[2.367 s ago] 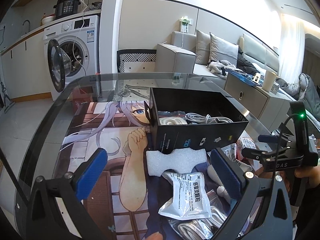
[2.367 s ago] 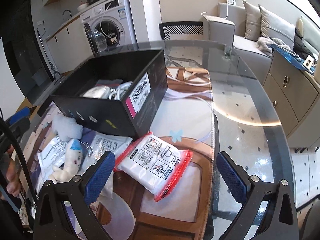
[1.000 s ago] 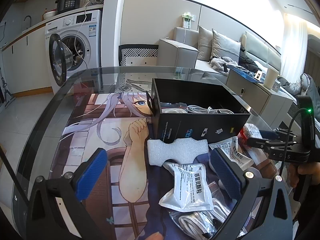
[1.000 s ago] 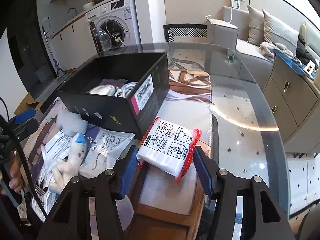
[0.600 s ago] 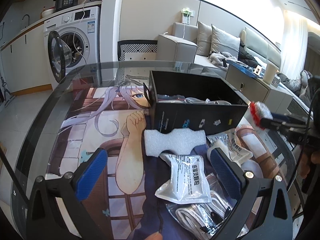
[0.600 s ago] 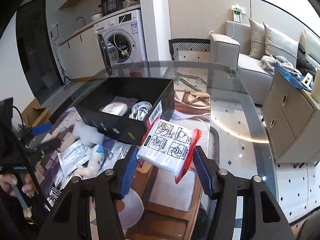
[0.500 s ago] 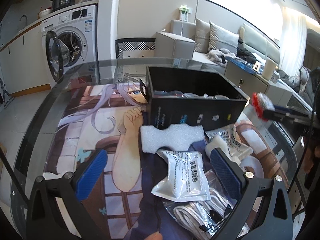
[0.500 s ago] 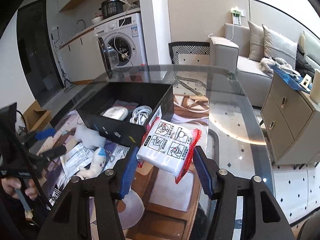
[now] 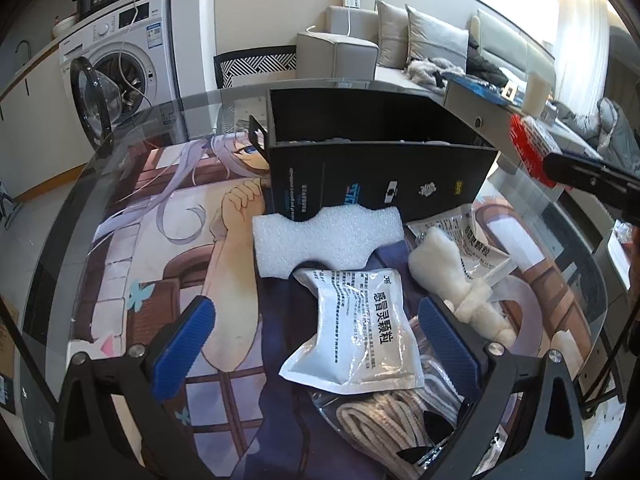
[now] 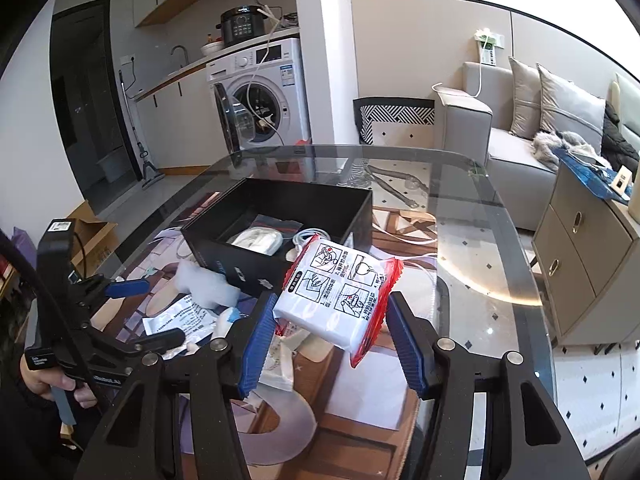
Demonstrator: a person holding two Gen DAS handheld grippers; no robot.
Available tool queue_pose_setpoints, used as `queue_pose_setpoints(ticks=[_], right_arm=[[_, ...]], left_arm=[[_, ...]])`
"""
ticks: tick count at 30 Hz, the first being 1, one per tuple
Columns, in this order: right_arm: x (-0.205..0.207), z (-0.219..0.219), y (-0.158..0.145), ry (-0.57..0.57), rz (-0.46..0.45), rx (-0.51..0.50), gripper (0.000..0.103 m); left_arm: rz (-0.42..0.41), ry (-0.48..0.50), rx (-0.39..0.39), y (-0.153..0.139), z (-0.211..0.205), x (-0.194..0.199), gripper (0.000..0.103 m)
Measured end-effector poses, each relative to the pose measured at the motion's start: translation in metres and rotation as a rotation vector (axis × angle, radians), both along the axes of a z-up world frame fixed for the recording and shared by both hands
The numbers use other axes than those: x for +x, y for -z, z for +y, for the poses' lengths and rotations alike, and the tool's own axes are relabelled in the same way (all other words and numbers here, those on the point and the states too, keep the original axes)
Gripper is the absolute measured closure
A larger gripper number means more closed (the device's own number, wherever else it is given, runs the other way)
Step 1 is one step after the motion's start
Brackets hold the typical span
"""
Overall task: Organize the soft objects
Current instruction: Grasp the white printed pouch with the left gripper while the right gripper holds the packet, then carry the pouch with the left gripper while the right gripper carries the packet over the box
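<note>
My right gripper (image 10: 332, 340) is shut on a white packet with red edges (image 10: 338, 294) and holds it in the air near the front right of the open black box (image 10: 280, 204). The packet also shows in the left wrist view (image 9: 534, 148), right of the box (image 9: 380, 176). My left gripper (image 9: 316, 336) is open and empty, low over a white sachet (image 9: 360, 328). A white foam piece (image 9: 326, 236), a white plush toy (image 9: 452, 280) and a bagged rope (image 9: 384, 428) lie on the mat in front of the box.
The glass table (image 10: 480, 216) carries an anime-print mat (image 9: 168, 216). The box holds cables and a white item (image 10: 256, 240). More sachets (image 9: 472, 232) lie right of the foam. A washing machine (image 10: 260, 92) and sofa (image 10: 520, 120) stand beyond the table.
My right gripper closed on the red-edged packet, lifted it off the table and carried it up toward the box. My left gripper moved lower and closer over the sachet and foam.
</note>
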State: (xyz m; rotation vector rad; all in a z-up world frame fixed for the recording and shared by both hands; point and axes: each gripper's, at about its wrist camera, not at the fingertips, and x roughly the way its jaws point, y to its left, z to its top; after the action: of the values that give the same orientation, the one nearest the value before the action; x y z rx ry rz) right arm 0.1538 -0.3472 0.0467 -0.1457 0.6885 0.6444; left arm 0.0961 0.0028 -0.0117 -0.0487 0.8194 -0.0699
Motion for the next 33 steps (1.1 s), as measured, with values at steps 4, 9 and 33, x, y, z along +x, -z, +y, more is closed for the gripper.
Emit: queue_pose_setpoints(ticks=[4,9,33], right_arm=[[0.0,0.002,0.002,-0.01,0.005,-0.003,0.046],[0.002,0.004,0.002,-0.014,0.005,-0.002,0.046],[-0.001,0.01,0.004,-0.039,0.005,0.008,0.046]], left_arm=[[0.024,0.027,0.032,0.002,-0.009,0.004,0.004],[0.091,0.028,0.013,0.012,-0.008,0.013,0.02],[-0.024,0.061,-0.053,-0.02,0.003,-0.009,0.069]])
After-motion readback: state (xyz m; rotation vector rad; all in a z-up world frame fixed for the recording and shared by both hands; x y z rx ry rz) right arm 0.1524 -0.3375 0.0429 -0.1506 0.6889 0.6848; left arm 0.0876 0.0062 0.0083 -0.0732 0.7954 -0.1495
